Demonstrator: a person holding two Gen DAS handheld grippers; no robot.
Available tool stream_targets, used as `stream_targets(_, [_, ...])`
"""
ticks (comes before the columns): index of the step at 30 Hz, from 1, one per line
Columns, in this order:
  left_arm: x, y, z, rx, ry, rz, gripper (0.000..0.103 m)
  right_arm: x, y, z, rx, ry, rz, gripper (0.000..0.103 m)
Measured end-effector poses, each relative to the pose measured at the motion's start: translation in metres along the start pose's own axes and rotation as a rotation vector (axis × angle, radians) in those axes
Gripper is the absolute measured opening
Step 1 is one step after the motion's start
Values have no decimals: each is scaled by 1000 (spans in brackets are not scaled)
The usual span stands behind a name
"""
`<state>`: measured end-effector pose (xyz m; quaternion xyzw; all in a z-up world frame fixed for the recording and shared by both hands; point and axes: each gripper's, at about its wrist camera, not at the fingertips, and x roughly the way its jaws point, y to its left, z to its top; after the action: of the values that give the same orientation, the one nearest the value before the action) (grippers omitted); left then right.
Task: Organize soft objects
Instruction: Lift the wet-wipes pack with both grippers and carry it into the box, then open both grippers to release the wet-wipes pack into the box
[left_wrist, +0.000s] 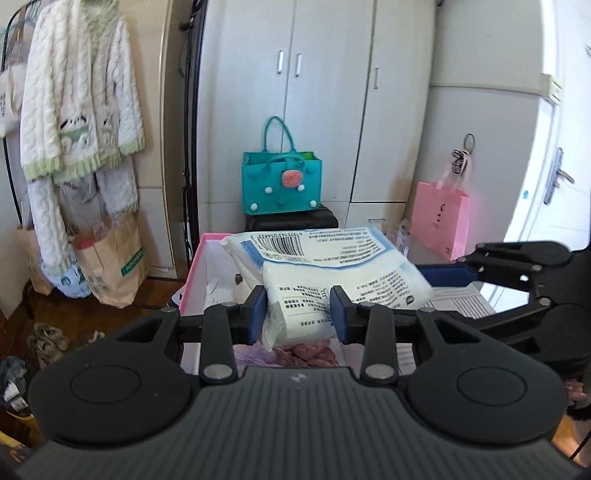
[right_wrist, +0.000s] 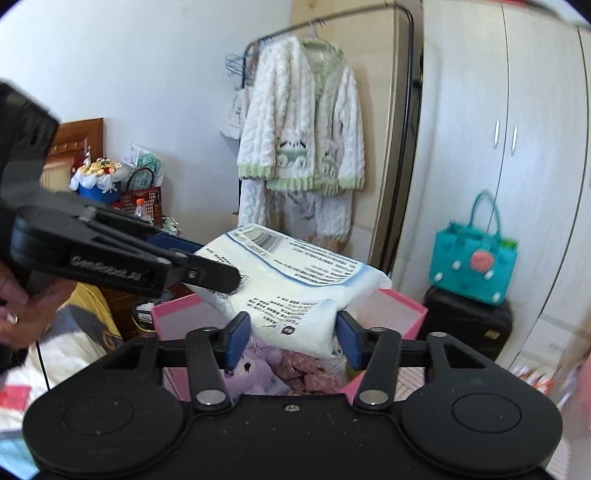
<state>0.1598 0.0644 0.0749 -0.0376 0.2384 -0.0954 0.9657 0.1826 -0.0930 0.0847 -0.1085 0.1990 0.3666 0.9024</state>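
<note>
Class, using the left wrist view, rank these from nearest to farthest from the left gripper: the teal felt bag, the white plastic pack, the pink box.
1. White plastic pack: between the left gripper's fingers.
2. Pink box: just beyond and below, left of centre.
3. Teal felt bag: farther back, on a dark case by the wardrobe.

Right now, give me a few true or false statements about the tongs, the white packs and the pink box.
1. Both tongs, left and right, grip the white packs. True.
2. The packs lie flat inside the pink box. False: they are held above it.
3. A purple plush toy sits in the box. True.
4. The teal bag hangs on the clothes rack. False: it stands on a black case.
</note>
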Motion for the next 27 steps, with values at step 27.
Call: stream_targets(27, [108, 23, -11, 114, 259, 53, 40, 109, -27, -16, 80, 228, -64, 40])
